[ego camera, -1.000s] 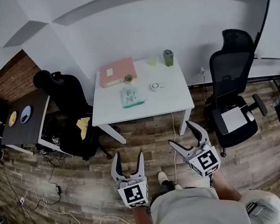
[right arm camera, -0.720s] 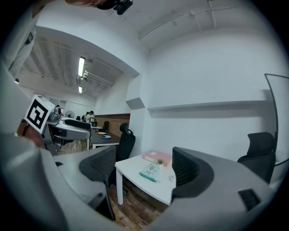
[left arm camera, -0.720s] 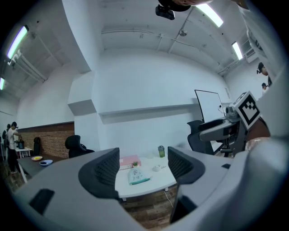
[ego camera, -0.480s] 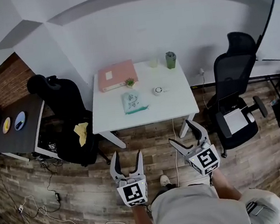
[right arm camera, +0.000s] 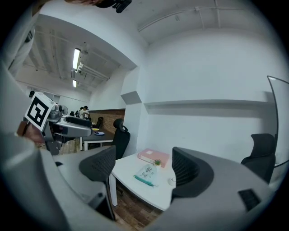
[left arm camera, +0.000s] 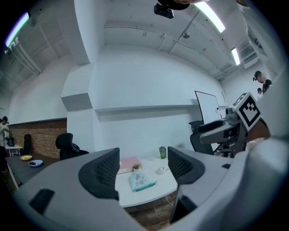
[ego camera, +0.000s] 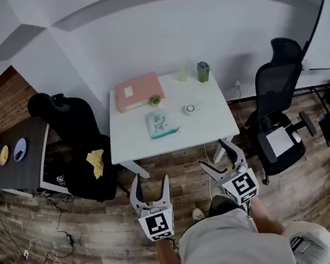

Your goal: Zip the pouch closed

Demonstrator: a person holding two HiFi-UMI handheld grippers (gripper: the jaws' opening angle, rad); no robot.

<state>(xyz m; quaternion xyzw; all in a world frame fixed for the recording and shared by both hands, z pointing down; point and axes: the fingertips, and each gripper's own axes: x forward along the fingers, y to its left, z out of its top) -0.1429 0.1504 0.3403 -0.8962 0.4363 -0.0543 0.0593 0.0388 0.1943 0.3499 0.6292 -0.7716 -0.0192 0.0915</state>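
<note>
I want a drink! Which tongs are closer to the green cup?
Right. The right tongs line up with the dark green cylindrical cup; the left tongs are farther back and leftward.

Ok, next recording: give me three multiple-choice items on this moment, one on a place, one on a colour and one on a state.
1. Where is the pouch?
A) on the white table
B) on a black chair
C) on the dark side desk

2. What colour is the binder at the table's back left?
A) blue
B) pink
C) black

3. How do the left gripper and the right gripper stand?
A) shut on the pouch
B) shut, empty
C) open, empty

Answers:
1 A, it lies mid-table, in front of the small plant.
2 B, its cover is pink.
3 C, each gripper view shows the jaws apart with nothing between them.
</note>
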